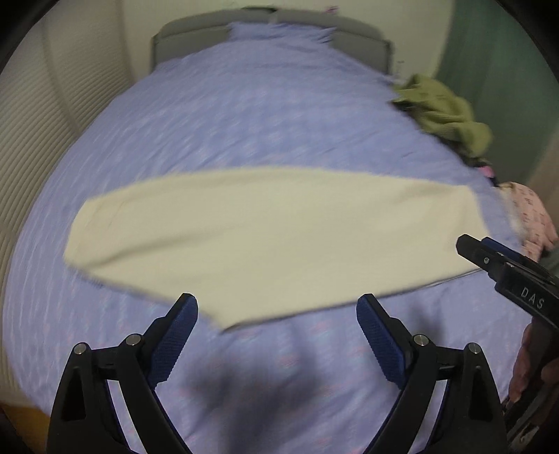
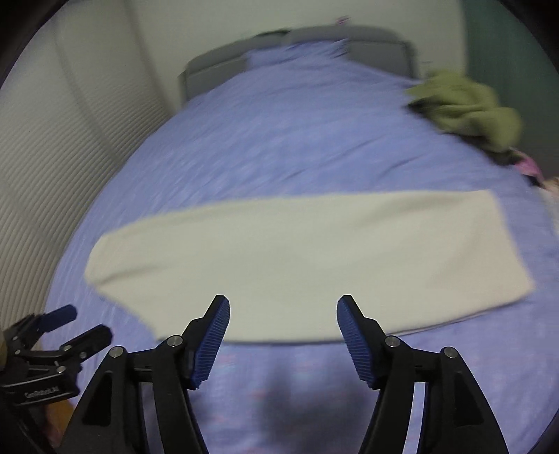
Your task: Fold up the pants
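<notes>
Cream pants (image 1: 265, 237) lie flat across the blue-purple bed cover (image 1: 244, 115), folded lengthwise into one long band running left to right. They also show in the right wrist view (image 2: 300, 265). My left gripper (image 1: 277, 314) is open and empty, just above the near edge of the pants. My right gripper (image 2: 283, 316) is open and empty, also at the near edge. The right gripper shows at the right side of the left wrist view (image 1: 489, 255); the left gripper shows at the lower left of the right wrist view (image 2: 80, 324). Both views are motion-blurred.
A crumpled green garment (image 1: 447, 111) lies at the bed's far right edge, also in the right wrist view (image 2: 468, 104). A pink patterned cloth (image 1: 531, 216) lies at the right. A grey headboard (image 1: 272, 31) stands at the far end. Ribbed blinds (image 1: 31, 139) line the left wall.
</notes>
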`<state>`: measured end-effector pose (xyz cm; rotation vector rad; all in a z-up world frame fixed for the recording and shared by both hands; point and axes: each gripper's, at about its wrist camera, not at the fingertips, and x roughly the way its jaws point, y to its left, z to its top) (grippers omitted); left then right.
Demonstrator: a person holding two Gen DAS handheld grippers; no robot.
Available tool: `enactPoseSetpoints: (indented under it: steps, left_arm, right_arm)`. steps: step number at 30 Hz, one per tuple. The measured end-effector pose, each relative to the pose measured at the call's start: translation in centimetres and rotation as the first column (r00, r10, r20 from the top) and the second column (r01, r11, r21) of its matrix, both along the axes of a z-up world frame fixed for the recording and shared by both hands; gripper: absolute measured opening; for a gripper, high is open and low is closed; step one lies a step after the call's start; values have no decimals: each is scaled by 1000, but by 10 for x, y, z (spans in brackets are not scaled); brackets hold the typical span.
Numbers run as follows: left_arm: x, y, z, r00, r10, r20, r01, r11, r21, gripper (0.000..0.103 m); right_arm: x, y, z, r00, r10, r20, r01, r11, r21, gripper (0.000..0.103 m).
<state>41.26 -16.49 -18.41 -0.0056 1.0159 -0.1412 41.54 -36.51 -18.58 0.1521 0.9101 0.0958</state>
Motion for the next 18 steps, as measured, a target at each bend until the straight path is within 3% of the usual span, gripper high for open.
enactPoseSetpoints:
  steps: [6,10,15,18]
  left_arm:
    - [28,-116,16,980,-194,34,195,981,-12,94]
    - [42,-185,15,954,-292,64,293,956,4,95]
    - [59,-270,-7,912,-407,39,403,911,81,95]
    - [67,-305,-22,900,-436,5,434,897,82,95]
  right_arm:
    - [-12,-127,17,972,-231,30,231,973,20,66]
    - [-21,-200,-3,934,-357,-6,357,932,68,66]
    - [-31,-268,-39,880,-473,-44,474,875,98,66]
    - [-29,-302,-63,855,-514,-65,518,843,145,66]
